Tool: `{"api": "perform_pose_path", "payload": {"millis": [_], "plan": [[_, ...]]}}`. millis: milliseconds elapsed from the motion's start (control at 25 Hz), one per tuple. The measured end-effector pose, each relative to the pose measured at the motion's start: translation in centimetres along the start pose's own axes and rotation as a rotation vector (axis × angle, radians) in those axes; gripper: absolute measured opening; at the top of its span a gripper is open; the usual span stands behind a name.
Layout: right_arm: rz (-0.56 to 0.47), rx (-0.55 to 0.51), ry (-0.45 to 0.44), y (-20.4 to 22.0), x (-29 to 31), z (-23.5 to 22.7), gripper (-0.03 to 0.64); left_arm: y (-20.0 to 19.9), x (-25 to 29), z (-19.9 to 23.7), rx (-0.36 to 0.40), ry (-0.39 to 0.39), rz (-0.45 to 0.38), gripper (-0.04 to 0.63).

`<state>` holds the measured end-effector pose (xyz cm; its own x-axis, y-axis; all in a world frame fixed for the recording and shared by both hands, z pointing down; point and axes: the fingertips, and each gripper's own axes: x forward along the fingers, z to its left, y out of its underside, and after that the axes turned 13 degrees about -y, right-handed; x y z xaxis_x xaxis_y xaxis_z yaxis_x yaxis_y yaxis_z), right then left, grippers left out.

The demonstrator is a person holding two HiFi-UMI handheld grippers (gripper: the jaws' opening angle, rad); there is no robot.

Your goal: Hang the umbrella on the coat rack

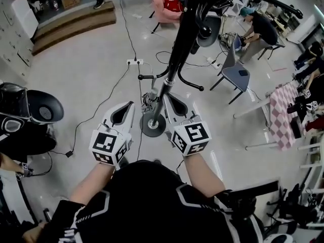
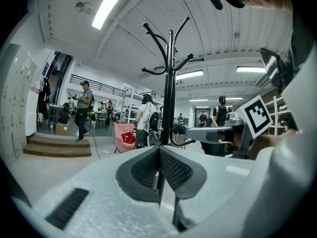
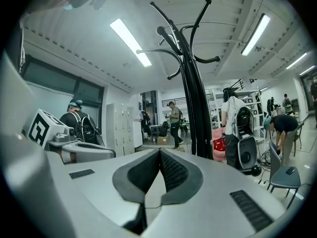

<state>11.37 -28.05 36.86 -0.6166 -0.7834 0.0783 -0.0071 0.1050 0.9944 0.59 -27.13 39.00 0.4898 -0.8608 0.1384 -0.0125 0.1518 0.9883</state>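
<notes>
Nothing held: left claw (image 1: pixel 128 107) and right claw (image 1: pixel 167 97) both shut.
The coat rack (image 1: pixel 172 65) stands centre frame, between their tips.

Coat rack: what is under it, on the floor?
Its round dark base stands on the pale floor, with a black cable passing beside it from a white power strip. What lies beneath the base itself is covered.
</notes>
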Motion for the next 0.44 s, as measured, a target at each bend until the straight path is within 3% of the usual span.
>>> {"api": "perform_pose_path", "payload": {"millis": [440], "plan": [[0.012,-0.016,0.013,0.1,-0.1,0.0,0.008,0.0,0.5,1.0,-0.016,-0.032,-0.012,0.011]]}}
